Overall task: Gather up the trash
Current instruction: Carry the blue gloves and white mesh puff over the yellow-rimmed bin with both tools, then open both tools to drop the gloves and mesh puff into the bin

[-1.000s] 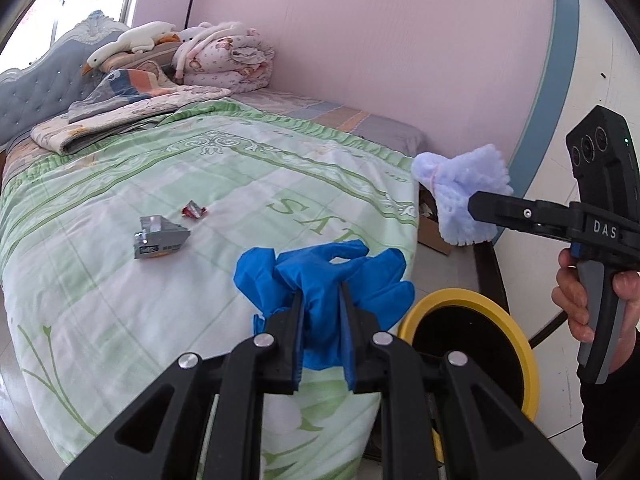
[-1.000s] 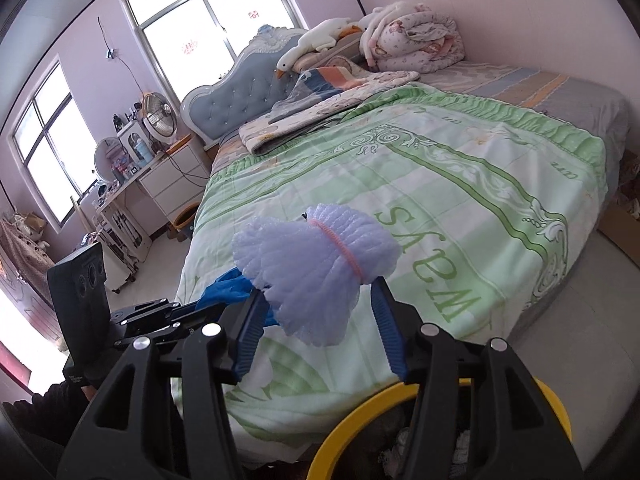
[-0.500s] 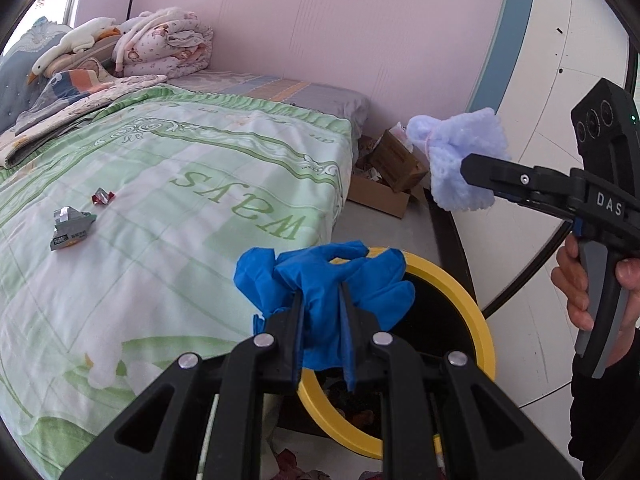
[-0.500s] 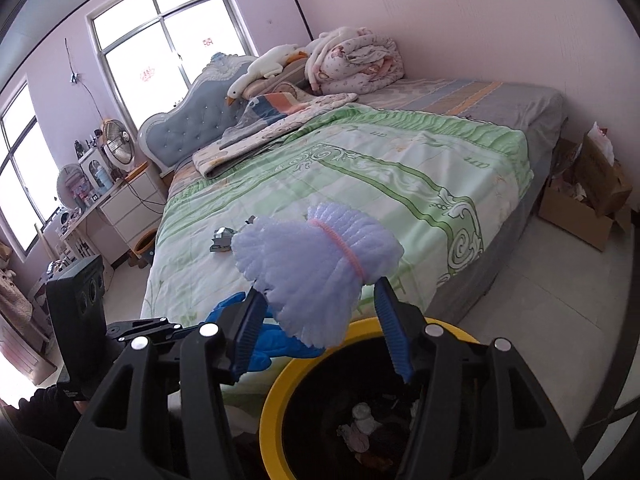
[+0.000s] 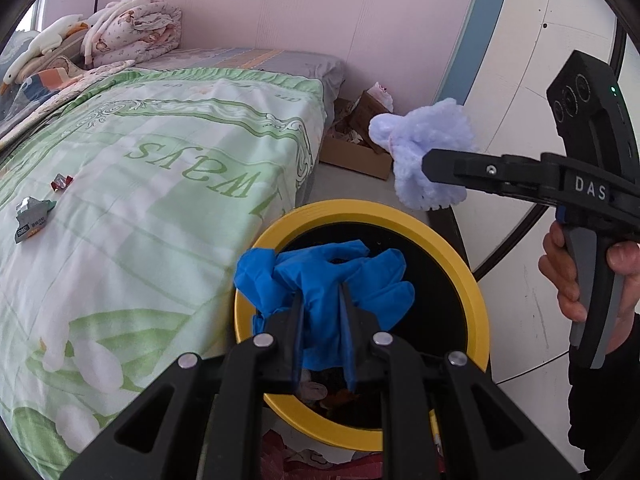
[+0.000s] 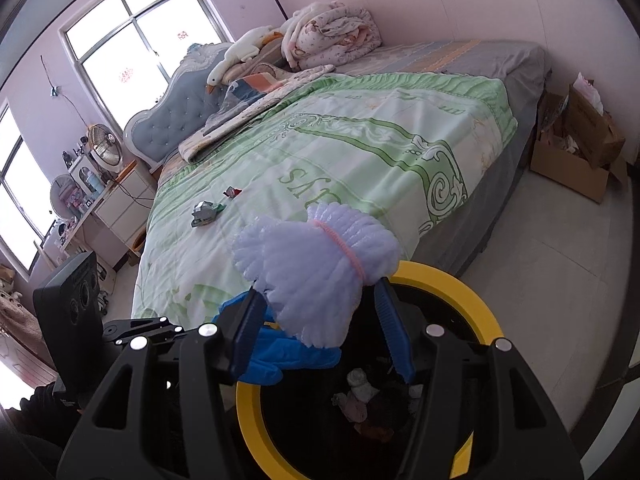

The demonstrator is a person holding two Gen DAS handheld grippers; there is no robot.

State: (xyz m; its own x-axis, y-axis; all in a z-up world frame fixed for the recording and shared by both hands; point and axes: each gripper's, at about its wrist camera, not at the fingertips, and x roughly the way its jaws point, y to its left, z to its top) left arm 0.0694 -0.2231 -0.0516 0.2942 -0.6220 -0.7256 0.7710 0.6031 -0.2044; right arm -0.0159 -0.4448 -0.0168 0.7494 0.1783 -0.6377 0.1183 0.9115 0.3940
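Fingers of the left gripper (image 5: 323, 338) pinch a crumpled blue rubber glove (image 5: 320, 280), holding it directly over the mouth of the yellow-rimmed bin (image 5: 476, 292), presumably so it falls inside once let go. To its right, the right gripper (image 6: 318, 326) sits half spread around a soft, ribbed lilac foam net (image 6: 316, 268) cinched by a pink band; the net looks lightly clamped above the bin's far rim. Round and dark inside, the bin already holds scraps. Farther left on the green quilted bed (image 5: 168, 168) lie a crushed silver carton (image 5: 32, 216) and a small red wrapper (image 5: 61, 181), uncollected.
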